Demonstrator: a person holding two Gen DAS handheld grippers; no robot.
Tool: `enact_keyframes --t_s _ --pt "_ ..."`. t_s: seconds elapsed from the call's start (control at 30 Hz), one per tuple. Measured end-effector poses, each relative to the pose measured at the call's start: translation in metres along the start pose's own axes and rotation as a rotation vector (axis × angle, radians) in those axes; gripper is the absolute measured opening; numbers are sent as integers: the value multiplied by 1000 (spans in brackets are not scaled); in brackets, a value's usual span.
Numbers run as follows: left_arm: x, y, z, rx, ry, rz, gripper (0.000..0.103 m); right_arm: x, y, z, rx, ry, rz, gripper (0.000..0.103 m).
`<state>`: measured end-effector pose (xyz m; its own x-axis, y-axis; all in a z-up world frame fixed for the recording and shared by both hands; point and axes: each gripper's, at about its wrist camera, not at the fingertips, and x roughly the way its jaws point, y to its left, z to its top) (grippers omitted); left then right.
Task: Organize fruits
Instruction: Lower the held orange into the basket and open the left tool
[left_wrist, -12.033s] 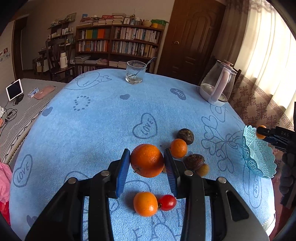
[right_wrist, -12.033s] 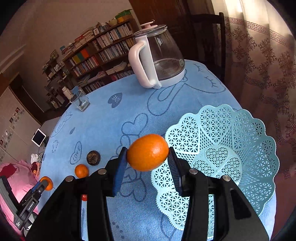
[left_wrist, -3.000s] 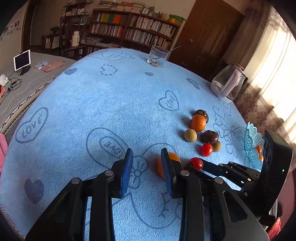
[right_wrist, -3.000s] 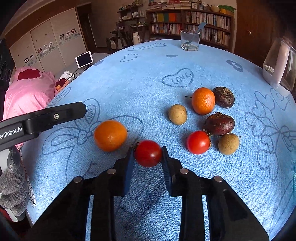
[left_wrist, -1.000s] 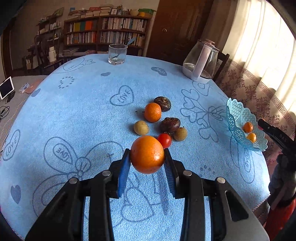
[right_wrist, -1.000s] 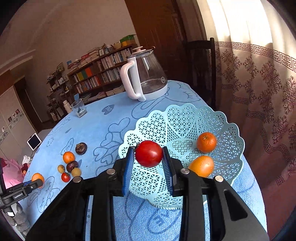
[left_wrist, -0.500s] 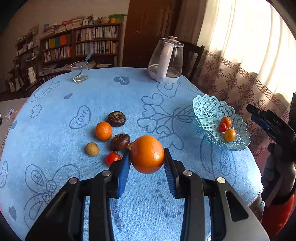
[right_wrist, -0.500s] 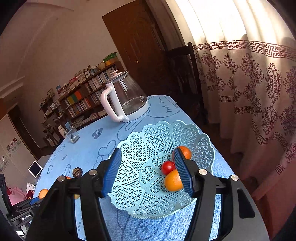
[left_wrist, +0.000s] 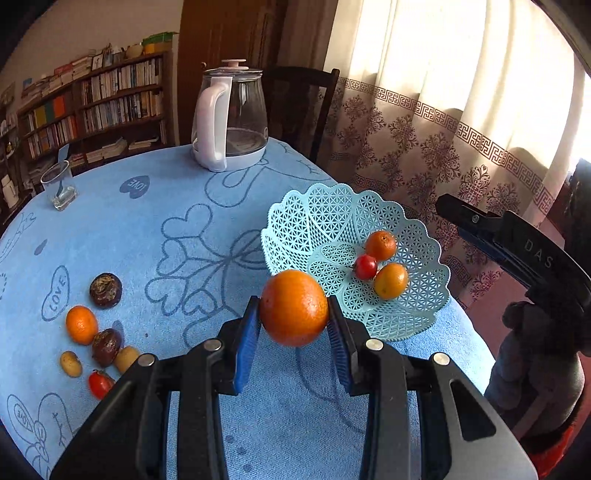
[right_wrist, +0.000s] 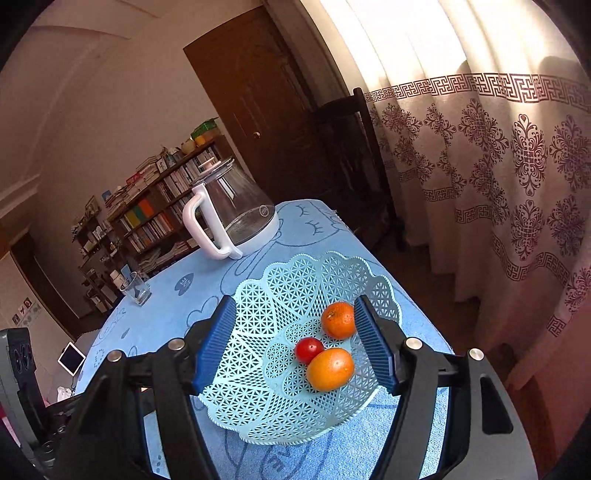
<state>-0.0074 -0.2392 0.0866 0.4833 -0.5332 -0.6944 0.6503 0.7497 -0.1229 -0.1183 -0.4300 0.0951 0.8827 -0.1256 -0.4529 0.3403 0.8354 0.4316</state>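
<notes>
- Left wrist view: my left tool (left_wrist: 293, 326) is clamped on a large orange (left_wrist: 293, 307), both blue pads pressed to its sides, held above the blue cloth of the surface (left_wrist: 184, 236) just short of the near rim of the pale blue lattice basket (left_wrist: 317, 218).
- Inside the basket lie a tangerine (left_wrist: 381, 245), a cherry tomato (left_wrist: 365, 266) and a second small orange (left_wrist: 390, 280), grouped toward its right half; the tomato touches both, and the left half of the bowl is bare lattice.
- My right tool (left_wrist: 509, 251) shows at the right of this view, off beyond the surface's edge, well apart from the basket.
- Right wrist view: my right tool (right_wrist: 293, 343) stands wide open with nothing between its pads, raised over the basket (right_wrist: 258, 325), which sits close to the surface's curtain-side edge.
- On the far left of the cloth, well apart from the basket, the remaining fruit sits in a cluster: a mandarin (left_wrist: 81, 324), two dark brown fruits (left_wrist: 105, 290), two small tan fruits (left_wrist: 71, 363) and another tomato (left_wrist: 99, 384).
- Open blue cloth lies between that cluster and the basket.
- Behind the basket stands a glass kettle (left_wrist: 231, 118); a drinking glass (left_wrist: 59, 184) sits near the far left edge.
</notes>
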Motion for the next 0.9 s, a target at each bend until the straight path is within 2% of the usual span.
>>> enact_keyframes --t_s 0.27,0.33,0.37,0.4,0.47,0.53,0.57,0.9 --pt "24 -23 10 33 14 -36 37 4 -1 -2 5 8 -2 68" --pt "25 -24 10 32 5 -36 46 5 -2 -2 8 9 -3 68" --pt "23 -23 9 30 -4 -35 62 5 -2 -2 9 9 -3 68" --pt "22 -22 9 31 -19 -29 73 5 -3 -2 11 9 -4 68" --pt "19 -19 9 31 -36 -11 74 5 -3 -2 13 7 -5 68" --pt "17 -13 9 18 -40 1 83 5 -3 -2 14 6 -5 68" --pt "16 -9 10 10 -51 14 92 4 -3 -2 15 6 -4 68" --pt "-6 23 14 -46 -107 122 95 1 -1 -2 19 -9 0 69"
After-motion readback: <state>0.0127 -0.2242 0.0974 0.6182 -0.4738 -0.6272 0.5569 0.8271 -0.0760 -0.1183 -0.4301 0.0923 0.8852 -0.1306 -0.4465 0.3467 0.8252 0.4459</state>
